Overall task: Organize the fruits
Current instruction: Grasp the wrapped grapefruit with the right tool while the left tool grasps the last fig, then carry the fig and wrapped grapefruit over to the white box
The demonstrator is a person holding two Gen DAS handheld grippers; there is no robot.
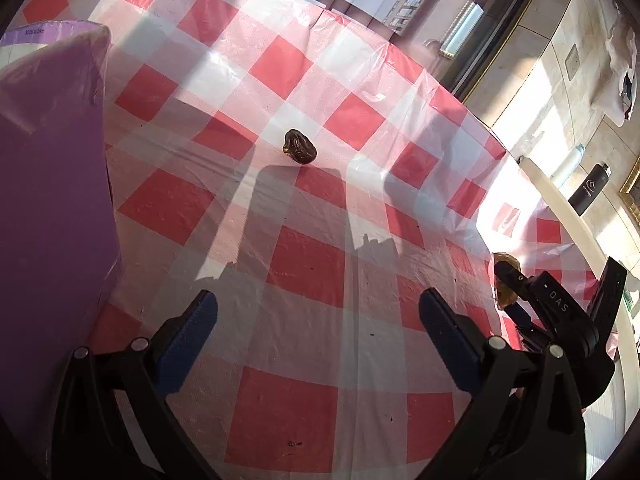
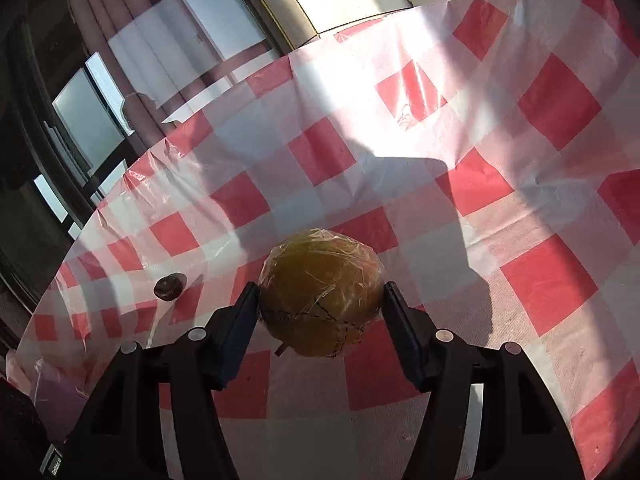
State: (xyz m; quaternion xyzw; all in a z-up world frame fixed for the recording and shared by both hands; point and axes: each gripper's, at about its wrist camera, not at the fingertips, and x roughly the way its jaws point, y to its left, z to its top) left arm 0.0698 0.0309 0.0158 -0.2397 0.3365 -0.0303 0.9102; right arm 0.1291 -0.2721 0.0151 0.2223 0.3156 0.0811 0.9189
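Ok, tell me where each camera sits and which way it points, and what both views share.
Left wrist: sits on the left gripper, looking forward and down over the checked tablecloth at a small dark fruit; its own open blue-padded fingers show, a purple bag at left, the right gripper at right.
Right wrist: sits on the right gripper, facing the table's far edge and window; its fingers clamp a wrapped round fruit.
Shared: the tablecloth, the dark fruit, the wrapped fruit.
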